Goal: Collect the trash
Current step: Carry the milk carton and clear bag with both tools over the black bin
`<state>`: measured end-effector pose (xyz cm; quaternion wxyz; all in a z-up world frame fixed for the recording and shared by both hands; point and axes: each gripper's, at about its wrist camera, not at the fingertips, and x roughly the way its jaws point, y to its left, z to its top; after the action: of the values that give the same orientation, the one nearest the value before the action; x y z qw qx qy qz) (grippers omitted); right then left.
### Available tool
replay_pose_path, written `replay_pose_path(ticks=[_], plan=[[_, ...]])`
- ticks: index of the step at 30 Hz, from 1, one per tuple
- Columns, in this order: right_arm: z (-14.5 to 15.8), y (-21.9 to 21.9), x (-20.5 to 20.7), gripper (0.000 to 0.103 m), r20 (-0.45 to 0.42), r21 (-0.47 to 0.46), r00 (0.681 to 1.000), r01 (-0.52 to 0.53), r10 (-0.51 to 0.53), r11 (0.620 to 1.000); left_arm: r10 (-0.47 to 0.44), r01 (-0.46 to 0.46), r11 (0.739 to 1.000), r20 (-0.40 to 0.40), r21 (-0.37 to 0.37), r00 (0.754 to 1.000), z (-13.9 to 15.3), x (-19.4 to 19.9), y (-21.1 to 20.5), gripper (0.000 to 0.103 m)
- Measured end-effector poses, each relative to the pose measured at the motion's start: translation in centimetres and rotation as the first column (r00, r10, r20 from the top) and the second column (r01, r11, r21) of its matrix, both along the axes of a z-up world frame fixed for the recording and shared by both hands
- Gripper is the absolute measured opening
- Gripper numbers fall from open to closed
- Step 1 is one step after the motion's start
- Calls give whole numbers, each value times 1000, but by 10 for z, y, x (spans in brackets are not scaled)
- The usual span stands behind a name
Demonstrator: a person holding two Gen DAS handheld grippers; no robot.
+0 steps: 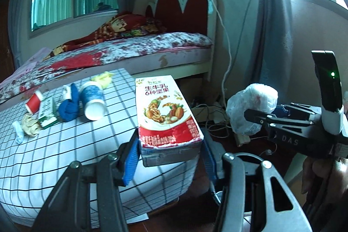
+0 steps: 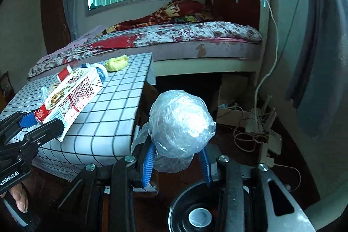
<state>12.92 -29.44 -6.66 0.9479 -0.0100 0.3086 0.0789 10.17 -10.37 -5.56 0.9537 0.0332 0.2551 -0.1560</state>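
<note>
left wrist view: our left gripper (image 1: 170, 158) clamps a red-and-white rectangular milk carton (image 1: 166, 114) above the edge of the white grid-patterned table (image 1: 54, 156), where a blue-and-white paper cup (image 1: 92, 100) lies tipped

right wrist view: our right gripper (image 2: 177, 163) pinches a crumpled clear plastic bag (image 2: 180, 125) just beside that table, above the dark floor (image 2: 250, 158)

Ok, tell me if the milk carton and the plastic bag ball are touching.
Apart. The left wrist view shows the milk carton in the left tool and the plastic bag ball in the right tool, with open floor between them.
</note>
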Motion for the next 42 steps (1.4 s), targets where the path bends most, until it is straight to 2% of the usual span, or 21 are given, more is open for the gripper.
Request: replay_pose_path(ticks=[10,15,20,29,39,41,42], plan=[[-20,-60,-22,38,-52,2,994,96,-96,995,-145,145,989,-39,8,989,-12,-10,-59,52],[-36,-80,-31,39,-101,-6,990,101,-101,995,-233,236,972,-82,19,969,-28,-16,-86,52],[-55,-99,-36,39,-162,-15,981,109,-110,994,-314,319,947,-140,19,939,-48,-19,-107,52],[-91,-117,-39,39,-258,-20,962,87,-89,996,-390,403,915,-253,-2,885,-84,-18,-130,53],[-120,-117,-29,39,-339,-23,940,34,-40,999,-389,413,911,-332,4,859,-106,1,-139,53],[-126,-116,-25,39,-353,-16,935,20,-24,1000,-398,423,906,-350,-4,848,-111,3,-140,55],[-131,-116,-23,44,-370,-23,929,13,-21,1000,-396,423,906,-359,-3,845,-114,5,-141,56]])
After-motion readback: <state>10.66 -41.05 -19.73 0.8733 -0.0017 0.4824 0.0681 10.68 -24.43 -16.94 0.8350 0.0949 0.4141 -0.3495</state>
